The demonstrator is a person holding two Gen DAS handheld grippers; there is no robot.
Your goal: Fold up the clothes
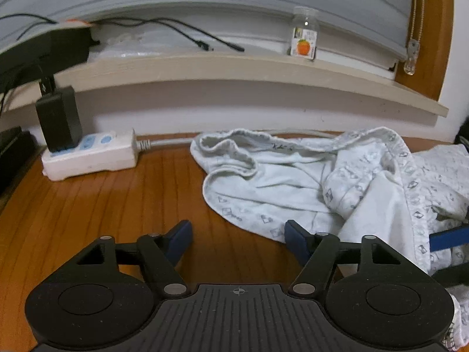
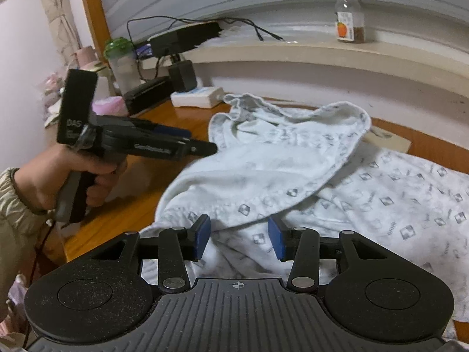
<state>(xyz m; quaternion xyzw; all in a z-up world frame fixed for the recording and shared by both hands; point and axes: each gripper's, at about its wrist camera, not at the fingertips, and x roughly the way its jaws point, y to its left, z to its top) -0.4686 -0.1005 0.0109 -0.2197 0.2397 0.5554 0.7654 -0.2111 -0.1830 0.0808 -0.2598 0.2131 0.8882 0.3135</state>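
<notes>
Left wrist view: left gripper (image 1: pixel 238 242) jaws spread apart over bare wooden desk (image 1: pixel 117 205), nothing between them. White patterned garment (image 1: pixel 307 182) lies crumpled on the desk, right of the power strip (image 1: pixel 93 155). Right gripper (image 2: pixel 239 239) jaws parted above the garment, pads not pressing cloth.
</notes>
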